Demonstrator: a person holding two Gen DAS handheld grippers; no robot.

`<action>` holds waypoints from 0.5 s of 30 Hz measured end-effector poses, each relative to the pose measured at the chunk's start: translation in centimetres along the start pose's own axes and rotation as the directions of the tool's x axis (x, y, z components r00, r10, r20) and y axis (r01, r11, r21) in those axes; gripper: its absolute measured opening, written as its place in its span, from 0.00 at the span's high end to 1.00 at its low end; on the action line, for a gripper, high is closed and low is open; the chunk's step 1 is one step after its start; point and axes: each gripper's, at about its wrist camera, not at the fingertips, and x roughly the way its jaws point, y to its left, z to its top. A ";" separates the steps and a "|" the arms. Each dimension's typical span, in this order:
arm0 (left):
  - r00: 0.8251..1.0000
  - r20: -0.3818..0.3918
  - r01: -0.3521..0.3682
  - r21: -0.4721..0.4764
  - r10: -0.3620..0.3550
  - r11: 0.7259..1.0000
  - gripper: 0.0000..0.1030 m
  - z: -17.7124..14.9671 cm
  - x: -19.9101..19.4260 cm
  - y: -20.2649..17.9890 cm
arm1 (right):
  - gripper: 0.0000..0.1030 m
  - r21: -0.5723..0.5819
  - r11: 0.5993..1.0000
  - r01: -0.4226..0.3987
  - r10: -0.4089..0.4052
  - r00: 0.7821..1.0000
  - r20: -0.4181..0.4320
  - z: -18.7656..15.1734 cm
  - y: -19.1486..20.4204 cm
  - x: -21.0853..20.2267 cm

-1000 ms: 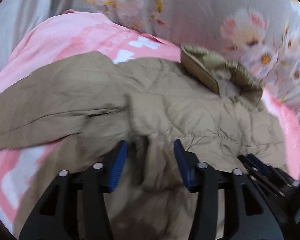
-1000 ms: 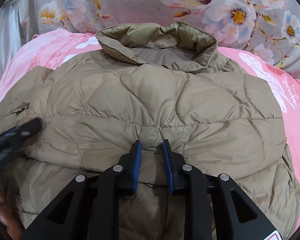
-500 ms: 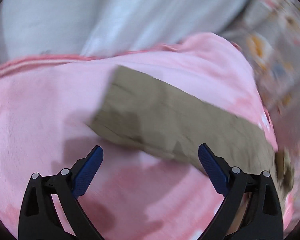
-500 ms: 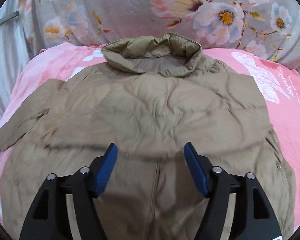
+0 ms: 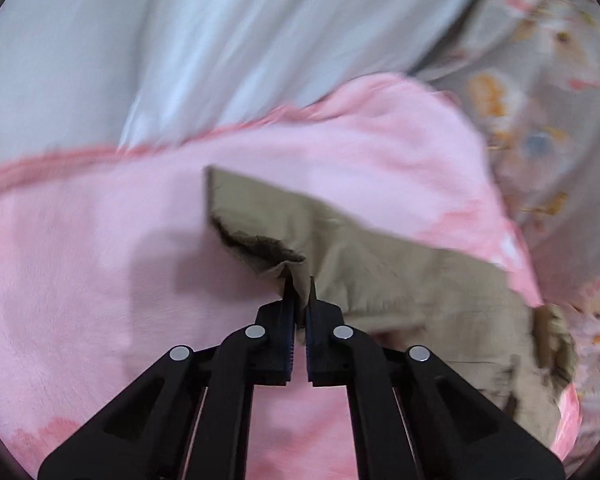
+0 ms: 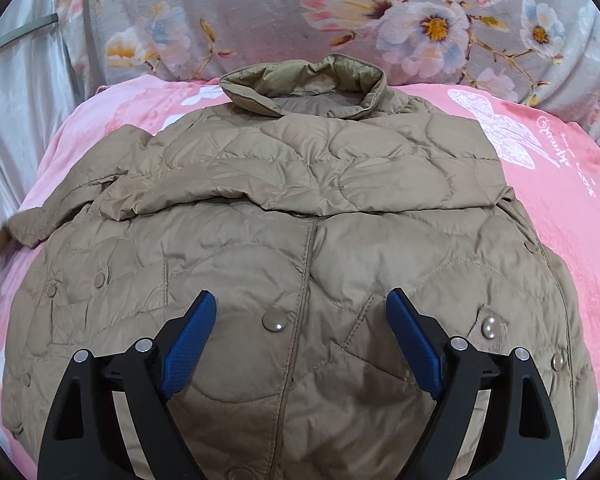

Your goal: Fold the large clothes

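A tan quilted jacket [image 6: 300, 184] lies front-up on the pink blanket [image 6: 560, 200], collar [image 6: 304, 84] at the far end. One sleeve lies folded across its chest [image 6: 340, 176]. The other sleeve [image 5: 380, 264] stretches out over the blanket [image 5: 80, 280]. My left gripper [image 5: 300, 280] is shut on the edge of that sleeve's cuff [image 5: 260, 244], which is bunched at the tips. My right gripper [image 6: 301, 294] hovers over the lower jacket front near a snap button [image 6: 274, 322]. Its jaws are opening and nothing is pinched between them.
Grey floral fabric [image 6: 260, 12] rises behind the blanket's far edge. A pale grey curtain [image 5: 140, 40] hangs beyond the blanket's left side. Pink blanket shows on both sides of the jacket.
My left gripper swung left from the jacket body to the sleeve end, opened wide, then shut on the cuff. My right gripper let go, opened and drew back along the jacket front.
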 end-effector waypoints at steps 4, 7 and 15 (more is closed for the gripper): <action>0.978 0.117 0.144 0.220 -0.173 0.965 0.98 -0.2 -6.7 -11.0 | 0.18 0.029 1.000 -0.010 0.009 1.000 0.017 -0.2 -0.8 -0.8; 0.933 0.078 0.295 0.391 -0.350 0.872 0.98 -3.1 -10.8 -21.0 | 0.18 0.050 0.999 -0.007 0.005 1.000 0.030 -0.2 -1.7 -1.8; 0.815 -0.237 0.564 0.537 -0.529 0.628 0.89 -19.2 -12.0 -36.8 | 0.18 0.081 0.992 0.098 -0.101 0.994 0.037 -1.4 -6.4 -4.4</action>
